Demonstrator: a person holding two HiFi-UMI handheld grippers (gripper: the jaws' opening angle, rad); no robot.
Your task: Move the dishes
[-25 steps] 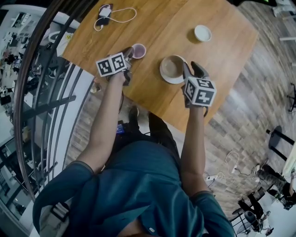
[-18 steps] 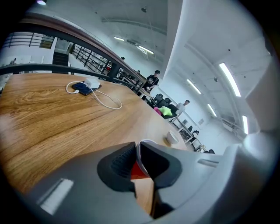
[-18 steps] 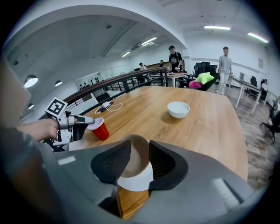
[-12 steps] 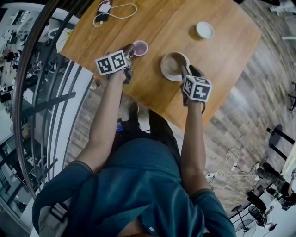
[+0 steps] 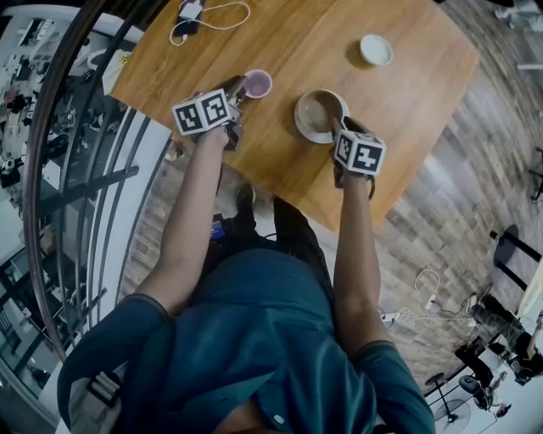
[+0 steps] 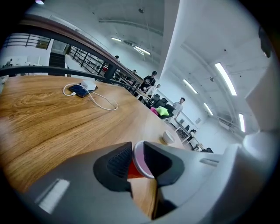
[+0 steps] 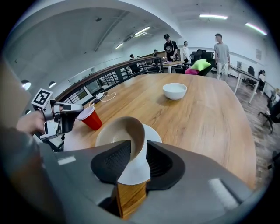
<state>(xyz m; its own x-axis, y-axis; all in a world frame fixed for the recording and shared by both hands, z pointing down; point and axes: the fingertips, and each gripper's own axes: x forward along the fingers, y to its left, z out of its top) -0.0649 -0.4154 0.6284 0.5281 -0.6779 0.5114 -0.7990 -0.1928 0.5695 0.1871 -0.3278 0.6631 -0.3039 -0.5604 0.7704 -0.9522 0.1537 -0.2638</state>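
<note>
Wooden table stands beside a dark railing, seen from above a person in a teal shirt. At its far left edge lie a phone and white cable. The left gripper has its jaws pressed on the rim of a red cup, which is tilted near the table's left side. The right gripper pinches the near rim of a large cream bowl, tipped upward. Farther right, well apart, rests a small white bowl.
</note>
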